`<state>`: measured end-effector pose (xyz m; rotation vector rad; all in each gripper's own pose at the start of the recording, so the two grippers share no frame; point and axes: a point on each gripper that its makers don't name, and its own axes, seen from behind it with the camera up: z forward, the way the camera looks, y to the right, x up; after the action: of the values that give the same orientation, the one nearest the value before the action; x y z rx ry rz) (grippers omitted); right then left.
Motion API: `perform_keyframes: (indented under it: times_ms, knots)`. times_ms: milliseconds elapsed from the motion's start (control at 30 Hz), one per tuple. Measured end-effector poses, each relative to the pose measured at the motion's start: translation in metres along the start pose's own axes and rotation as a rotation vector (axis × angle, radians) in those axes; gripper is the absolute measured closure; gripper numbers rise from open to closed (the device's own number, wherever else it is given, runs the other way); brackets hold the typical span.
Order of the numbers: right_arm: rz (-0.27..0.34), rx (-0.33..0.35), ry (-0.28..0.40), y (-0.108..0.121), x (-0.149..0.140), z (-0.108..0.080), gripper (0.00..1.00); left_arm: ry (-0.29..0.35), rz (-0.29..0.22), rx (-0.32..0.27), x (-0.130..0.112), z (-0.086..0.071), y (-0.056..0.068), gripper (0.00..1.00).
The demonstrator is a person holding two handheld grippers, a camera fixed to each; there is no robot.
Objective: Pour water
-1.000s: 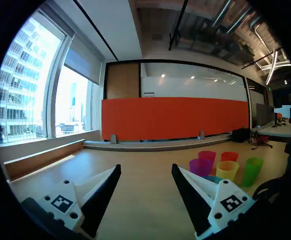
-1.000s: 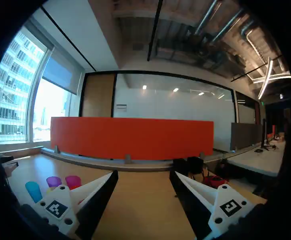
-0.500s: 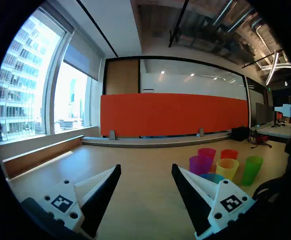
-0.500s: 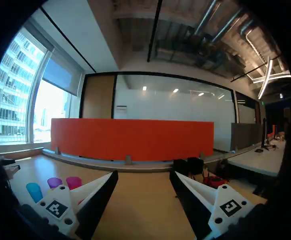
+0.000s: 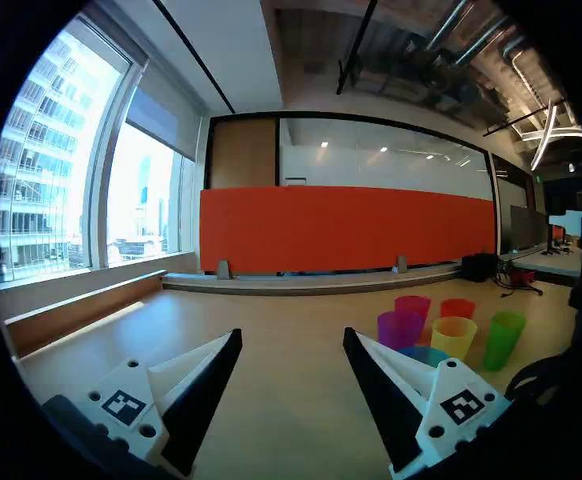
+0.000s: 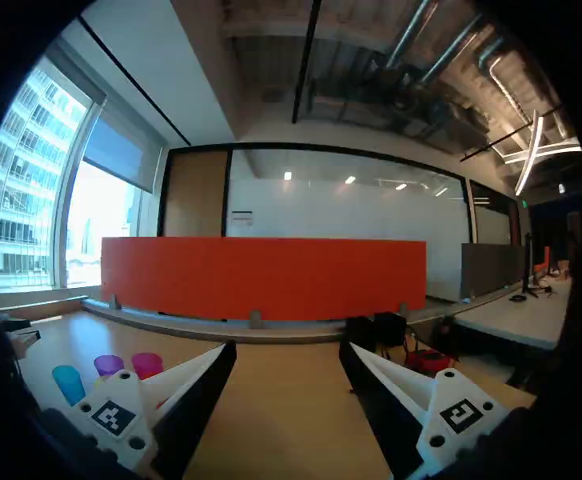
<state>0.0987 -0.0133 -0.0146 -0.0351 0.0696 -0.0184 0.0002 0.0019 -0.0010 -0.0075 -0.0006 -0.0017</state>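
Six cups [image 5: 453, 336] cluster right of my left gripper [image 5: 292, 331]; it and my right gripper [image 6: 287, 344] gape empty over the table [image 5: 291, 416].

Cups [image 5: 443, 328] right of bare tabletop [image 5: 291, 352]

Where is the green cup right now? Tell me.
In the left gripper view, the green cup stands on the wooden table at the far right, just right of the yellow cup.
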Motion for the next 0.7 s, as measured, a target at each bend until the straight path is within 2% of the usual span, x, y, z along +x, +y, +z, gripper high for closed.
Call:
perform_keyframes:
  times_ms: [367, 700]
  knots:
    - [-0.028, 0.031, 0.013, -0.008, -0.002, 0.0, 0.01, 0.0, 0.001, 0.0, 0.0, 0.0, 0.0, 0.06]
    - [-0.063, 0.05, 0.036, -0.016, -0.017, 0.003, 0.01, 0.0, 0.001, 0.0, 0.0, 0.0, 0.0, 0.06]
